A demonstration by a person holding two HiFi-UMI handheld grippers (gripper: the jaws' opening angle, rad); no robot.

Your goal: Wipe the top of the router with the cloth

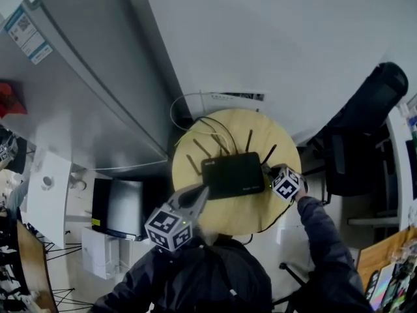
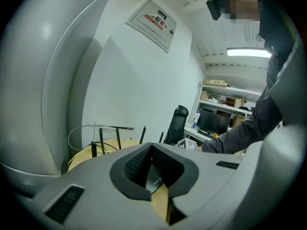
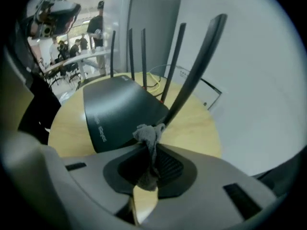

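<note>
A black router (image 1: 232,175) with several upright antennas lies on a small round wooden table (image 1: 247,217). My right gripper (image 1: 267,173) is at the router's right end, shut on a small grey cloth (image 3: 149,135) that bunches out past its tips. In the right gripper view the cloth hangs by the near corner of the router (image 3: 120,109), at the foot of one antenna (image 3: 192,75). My left gripper (image 1: 195,197) hovers at the router's front left corner. Its jaws (image 2: 150,145) are shut with nothing between them, and the antennas (image 2: 100,140) stand beyond.
A tall grey cabinet (image 1: 78,96) stands left of the table against a white wall. Cables (image 1: 195,119) loop behind the router to a wall socket (image 1: 228,98). A black office chair (image 1: 365,122) is at the right and a dark box (image 1: 120,207) on the floor at the left.
</note>
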